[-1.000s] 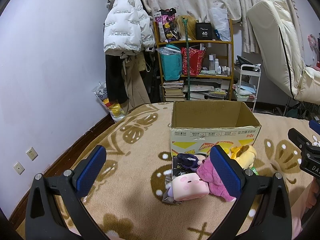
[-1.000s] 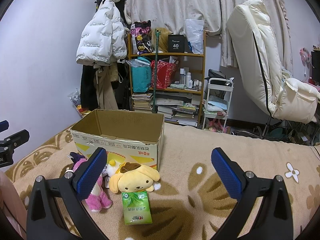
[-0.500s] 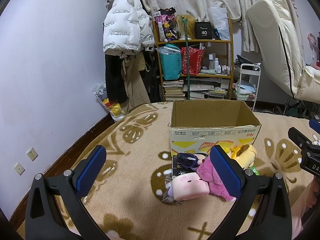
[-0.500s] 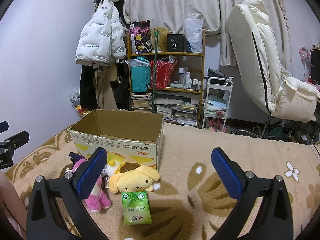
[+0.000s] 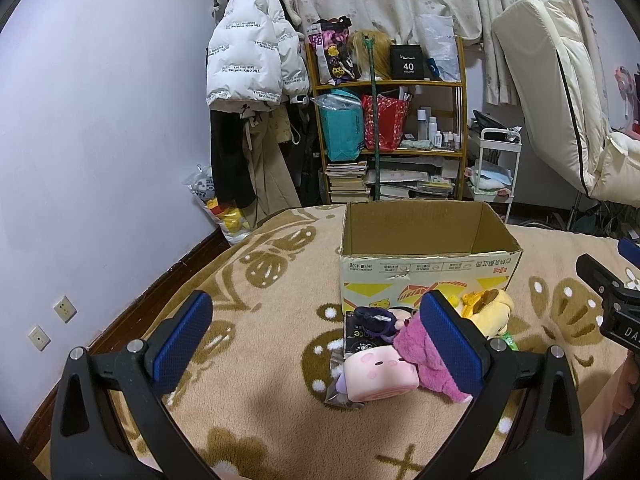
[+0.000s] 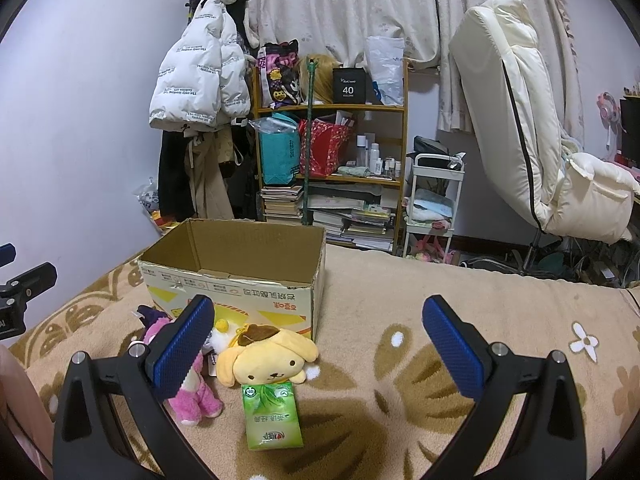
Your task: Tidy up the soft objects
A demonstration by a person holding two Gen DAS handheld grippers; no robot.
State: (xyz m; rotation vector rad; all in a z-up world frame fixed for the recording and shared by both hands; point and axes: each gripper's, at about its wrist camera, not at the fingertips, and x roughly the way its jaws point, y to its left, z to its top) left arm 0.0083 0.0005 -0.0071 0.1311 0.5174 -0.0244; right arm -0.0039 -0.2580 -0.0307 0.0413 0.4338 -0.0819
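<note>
Listing by view, left wrist first. Left gripper (image 5: 316, 344): 2 blue-padded fingers (image 5: 182, 342) spread wide, holding nothing, hovering above a tan blanket (image 5: 248, 392) with a brown flower pattern. Cardboard box (image 5: 428, 264): open at the top, upright on the blanket, no contents visible inside. Soft items lie in a cluster on the blanket just in front of the box: a pink block-shaped plush (image 5: 380, 372) nearest the camera, a magenta plush (image 5: 416, 350) touching it and partly behind the right finger, a dark purple plush (image 5: 374, 316) behind those, and a yellow dog plush (image 5: 490, 310) close against the box front. Part of the other gripper shows at the right edge.

Right wrist view. Right gripper (image 6: 318, 344): fingers (image 6: 452, 346) also wide apart, empty, above the same blanket (image 6: 400, 364). Box (image 6: 236, 276) left of centre. Yellow dog plush (image 6: 268, 360) faces the camera just in front of the box's near corner. Green tissue pack (image 6: 273, 416) lies flat, its far end tucked under the dog's chin. Magenta plush (image 6: 196, 396) sits left of the dog, partly hidden by the left finger. Background: a wooden shelf (image 6: 332, 168) with bags and books.
</note>
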